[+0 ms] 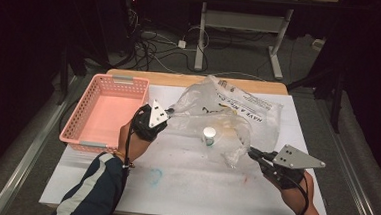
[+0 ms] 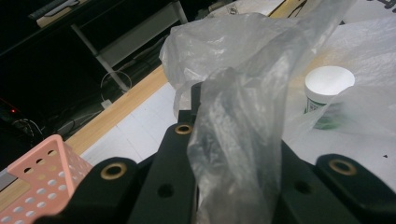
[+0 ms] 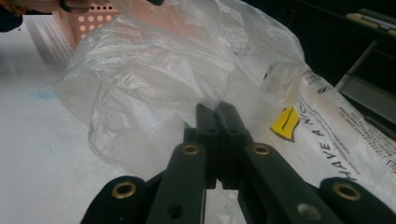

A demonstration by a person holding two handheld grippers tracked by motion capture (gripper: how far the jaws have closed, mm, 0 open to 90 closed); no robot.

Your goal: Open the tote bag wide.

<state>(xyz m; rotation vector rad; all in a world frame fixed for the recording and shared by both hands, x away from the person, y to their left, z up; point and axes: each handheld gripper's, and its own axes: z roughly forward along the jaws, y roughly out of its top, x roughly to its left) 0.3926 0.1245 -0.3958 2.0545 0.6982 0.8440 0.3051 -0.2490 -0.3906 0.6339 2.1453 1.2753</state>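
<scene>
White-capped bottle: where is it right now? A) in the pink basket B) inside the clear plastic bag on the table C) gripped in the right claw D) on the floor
B. The white-capped bottle stands on the table, seen through the clear plastic bag that the left claw and right claw each pinch by an edge; the pink basket holds nothing.

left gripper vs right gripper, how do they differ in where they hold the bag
The left gripper pinches the plastic bag at its left edge beside the pink basket; the right gripper pinches its near-right edge. The left sits farther up the table, the right nearer the person. Both are shut on the bag.
</scene>
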